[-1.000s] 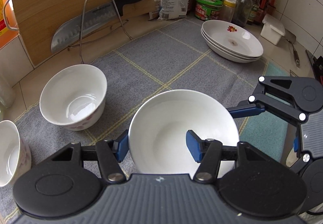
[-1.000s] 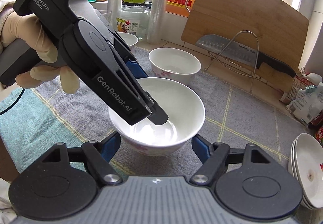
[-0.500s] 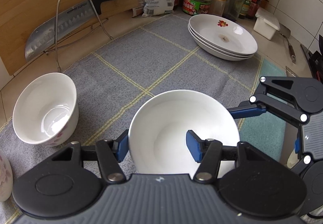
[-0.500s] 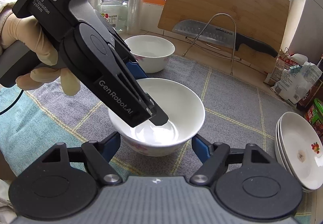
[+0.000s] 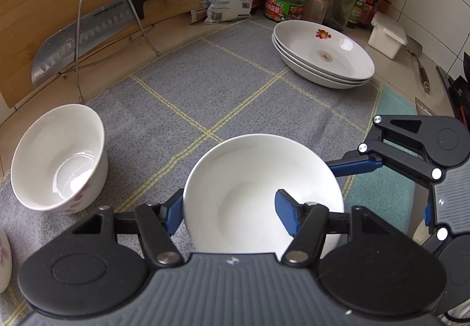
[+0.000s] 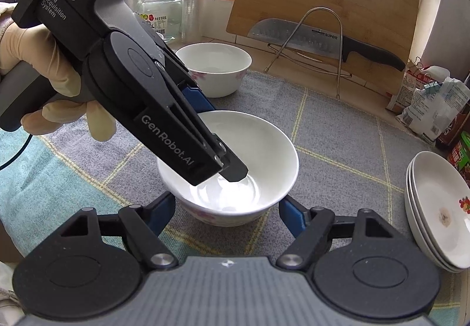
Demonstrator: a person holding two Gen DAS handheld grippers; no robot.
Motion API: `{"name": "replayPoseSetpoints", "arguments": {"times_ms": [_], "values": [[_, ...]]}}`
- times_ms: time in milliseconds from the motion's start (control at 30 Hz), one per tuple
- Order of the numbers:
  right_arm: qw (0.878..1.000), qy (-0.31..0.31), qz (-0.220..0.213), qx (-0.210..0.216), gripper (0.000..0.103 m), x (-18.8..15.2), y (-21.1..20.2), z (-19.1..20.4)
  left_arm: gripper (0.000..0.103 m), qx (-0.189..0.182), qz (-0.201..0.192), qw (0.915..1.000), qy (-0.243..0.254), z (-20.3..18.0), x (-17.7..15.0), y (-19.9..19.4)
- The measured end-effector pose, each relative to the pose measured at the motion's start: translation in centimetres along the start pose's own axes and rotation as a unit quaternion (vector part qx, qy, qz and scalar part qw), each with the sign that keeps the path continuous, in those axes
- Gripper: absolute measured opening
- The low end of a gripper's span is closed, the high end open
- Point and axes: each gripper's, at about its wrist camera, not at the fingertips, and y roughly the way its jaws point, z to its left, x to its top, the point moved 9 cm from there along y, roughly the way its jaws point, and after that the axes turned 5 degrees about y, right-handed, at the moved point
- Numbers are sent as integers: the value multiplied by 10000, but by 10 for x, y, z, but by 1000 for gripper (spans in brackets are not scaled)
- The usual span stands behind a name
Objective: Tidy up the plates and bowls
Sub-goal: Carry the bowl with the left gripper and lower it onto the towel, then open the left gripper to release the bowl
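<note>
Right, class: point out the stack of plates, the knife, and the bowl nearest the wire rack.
stack of plates (image 5: pixel 323 54): left wrist view, on the top plate's inner surface.
knife (image 6: pixel 305 37): right wrist view, on the blade.
bowl nearest the wire rack (image 5: pixel 57 157): left wrist view, on its inside wall.

There were three white ceramic bowls (image 5: pixel 261 193) on the near and left side of the grey checked cloth (image 5: pixel 211 85), and three white shallow plates (image 5: pixel 323 52) stacked at its far right, plus one steel cleaver (image 5: pixel 88 32).
</note>
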Motion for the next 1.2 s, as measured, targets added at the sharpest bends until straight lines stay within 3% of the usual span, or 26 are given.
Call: {"name": "replayPoseSetpoints", "arguments": {"times_ms": [67, 133, 167, 267, 533, 1000, 1200], "values": [[10000, 13, -2, 61, 89, 0, 0, 1, 85, 31, -102, 9999, 41, -1, 3, -2], [10000, 21, -49, 47, 97, 1, -1, 1, 95, 120, -262, 9996, 69, -1, 5, -6], [9999, 12, -103, 32, 103, 2, -2, 1, 95, 122, -322, 9994, 61, -1, 5, -8], [9999, 16, -146, 13, 103, 4, -4, -2, 96, 171, -476, 9987, -34, 2, 6, -16], [9999, 37, -130, -14, 103, 6, -10, -4, 98, 749, -903, 9923, -383, 16, -6, -42], [9997, -257, 26, -49, 103, 17, -17, 9, 99, 1285, -1087, 9777, -1255, 52, -61, -78], [9994, -324, 120, 91, 103, 31, -16, 8, 99, 1603, -1113, 9670, -1641, 64, -76, -90]]}}
